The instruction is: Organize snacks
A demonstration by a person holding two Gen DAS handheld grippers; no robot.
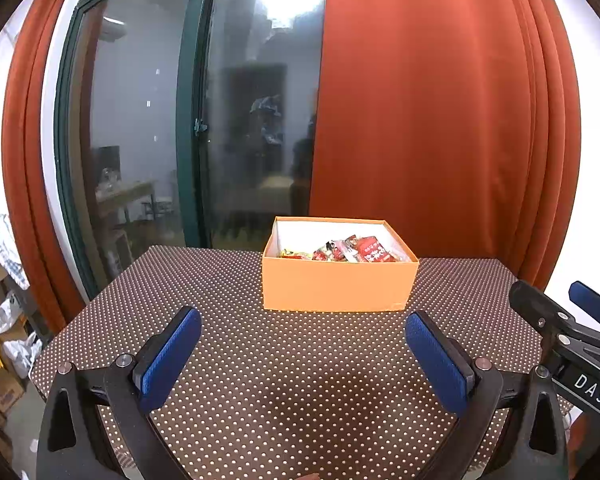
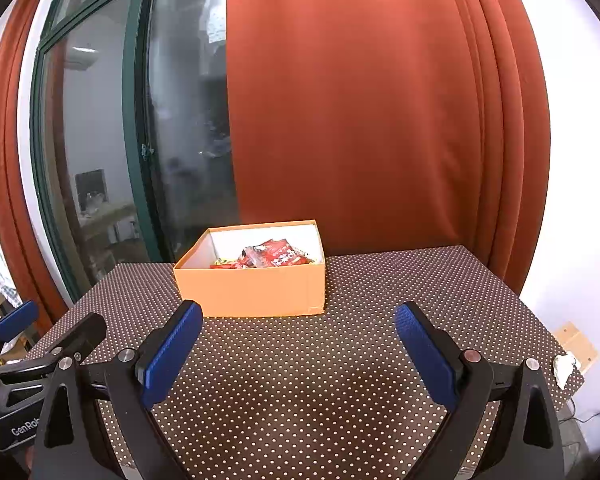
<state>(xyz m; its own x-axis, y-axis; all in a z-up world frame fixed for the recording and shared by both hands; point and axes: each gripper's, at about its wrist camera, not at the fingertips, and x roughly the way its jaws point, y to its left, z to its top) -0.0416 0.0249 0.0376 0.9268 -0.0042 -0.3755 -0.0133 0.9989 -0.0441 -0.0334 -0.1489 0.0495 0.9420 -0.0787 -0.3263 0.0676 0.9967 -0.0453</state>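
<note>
We found the dotted tablecloth [image 1: 300,380] bare between our grippers and the orange box [image 1: 336,284], so the near half of the table lay open to either tool. The box stood toward the far edge, its walls upright and its top uncovered; snack packets [image 1: 352,250] filled its bottom, with free room above them under the rim. To the box's right the cloth ran clear to the table edge, and to its left likewise. Behind it hung the rust curtain [image 1: 420,120] and the glass door [image 1: 148,120], closing off the far side. Our left gripper [image 1: 304,344] and right gripper [image 2: 298,340] both stood spread, side by side, the one a close obstacle to the other.
</note>
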